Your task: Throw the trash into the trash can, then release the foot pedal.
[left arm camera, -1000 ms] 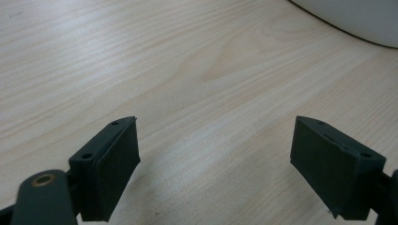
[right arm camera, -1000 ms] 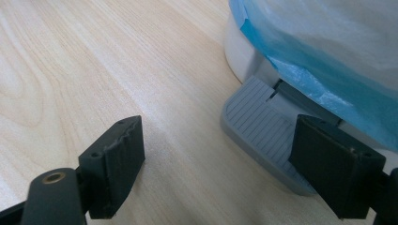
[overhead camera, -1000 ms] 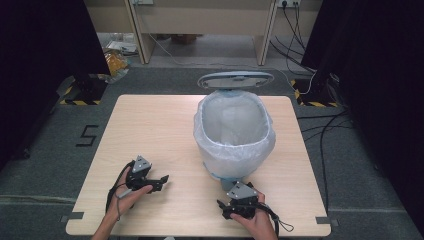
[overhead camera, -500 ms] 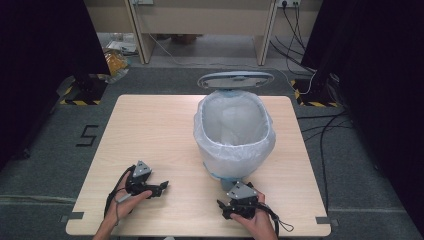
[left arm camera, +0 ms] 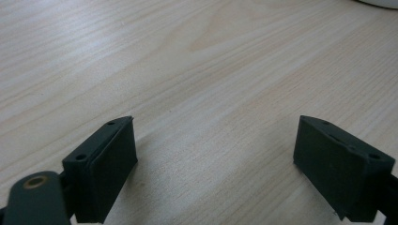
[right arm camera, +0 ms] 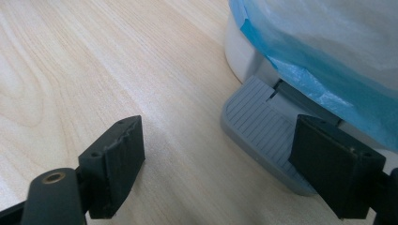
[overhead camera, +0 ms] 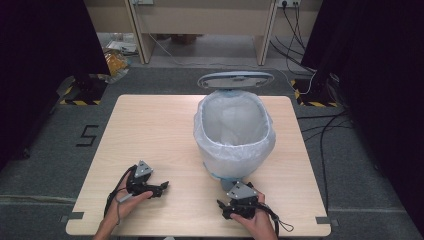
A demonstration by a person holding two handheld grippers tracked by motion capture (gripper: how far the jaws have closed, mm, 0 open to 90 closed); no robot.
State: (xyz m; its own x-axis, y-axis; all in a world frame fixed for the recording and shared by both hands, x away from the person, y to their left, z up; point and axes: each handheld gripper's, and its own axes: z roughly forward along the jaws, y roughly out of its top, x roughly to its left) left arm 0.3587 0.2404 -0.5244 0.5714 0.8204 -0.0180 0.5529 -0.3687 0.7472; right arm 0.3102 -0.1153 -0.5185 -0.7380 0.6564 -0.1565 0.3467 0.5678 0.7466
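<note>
Little has shifted since a second ago: the left tongs [overhead camera: 161, 187] have been eased slightly nearer the person's edge of the light wooden tabletop [overhead camera: 150, 130], while the right tongs [overhead camera: 225, 206] have stayed in place. The white pedal bin lined with a pale blue plastic bag [overhead camera: 234, 137] stands upright on the tabletop, right of centre, with its grey oval lid [overhead camera: 235, 80] raised behind it. The left tongs are held low over bare wood well to the left of the bin, on its near side; their jaws are spread apart with nothing between them, as seen in the left gripper view [left arm camera: 213, 154]. The right tongs are held just in front of the bin's base, also released and empty [right arm camera: 216, 154]. In the right gripper view the bin's ribbed grey foot pedal [right arm camera: 256, 129] is seen jutting from the base, partly behind the right-hand jaw; whether it is touched cannot be told.
</note>
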